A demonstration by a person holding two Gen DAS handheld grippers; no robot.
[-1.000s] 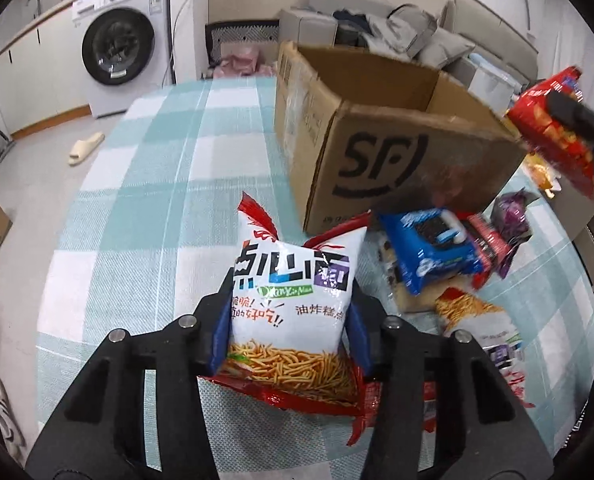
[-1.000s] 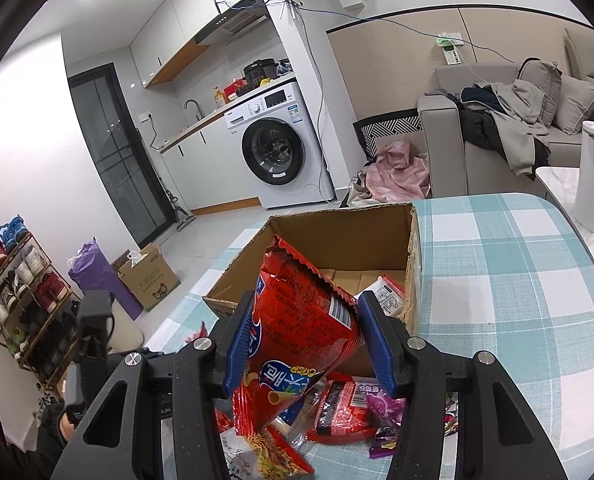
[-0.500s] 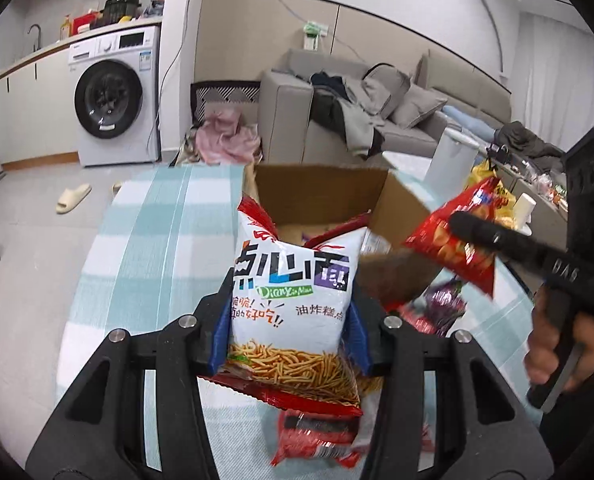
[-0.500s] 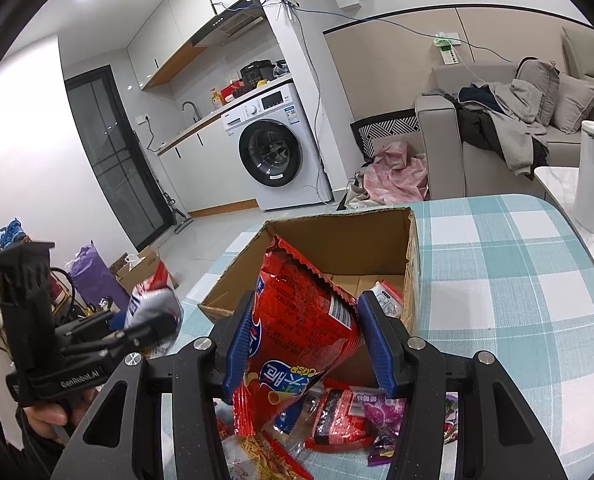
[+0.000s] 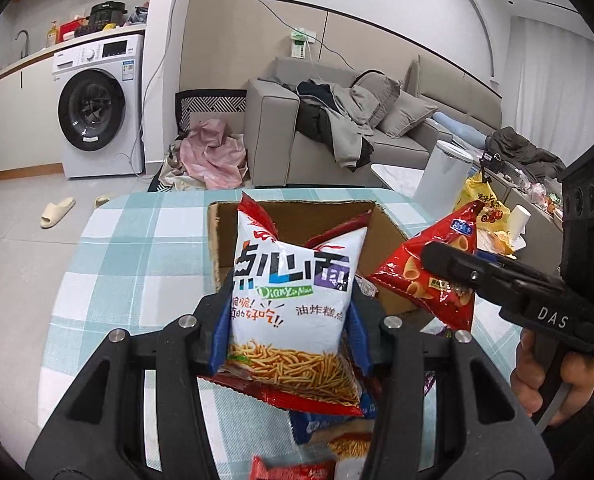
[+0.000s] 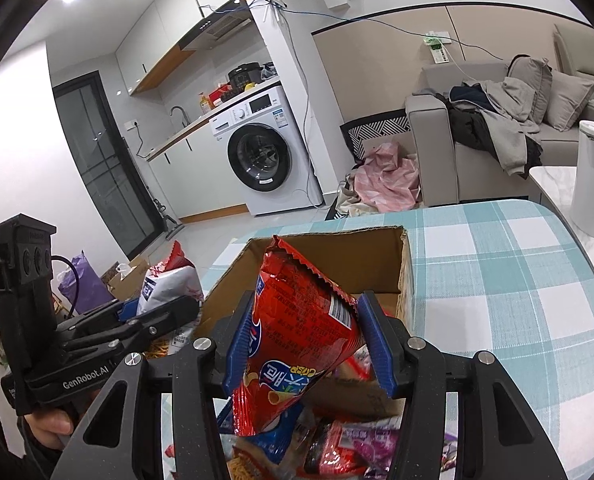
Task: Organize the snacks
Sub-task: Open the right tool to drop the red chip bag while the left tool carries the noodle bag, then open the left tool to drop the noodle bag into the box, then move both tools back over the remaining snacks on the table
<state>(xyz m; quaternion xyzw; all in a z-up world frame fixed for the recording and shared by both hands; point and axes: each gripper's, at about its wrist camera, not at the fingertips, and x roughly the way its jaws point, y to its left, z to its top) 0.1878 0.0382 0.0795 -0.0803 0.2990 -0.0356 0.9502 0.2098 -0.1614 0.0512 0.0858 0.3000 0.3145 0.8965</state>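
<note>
Figure: both bags raised toward the cardboard box point(image 5: 225, 248), which stands open on the checked table point(image 6: 517, 288). My left gripper point(image 5: 289, 328) is clamped on the white noodle-snack bag point(image 5: 293, 292); my right gripper point(image 6: 303, 340) is clamped on the red chip bag point(image 6: 297, 340). Both bags hang near the box's front wall, close beside each other. Risks, as I judge them: the two bags may collide over the opening; either may catch the box rim and tip out; loose packets point(image 6: 349, 444) below could snag a hanging corner.
</note>
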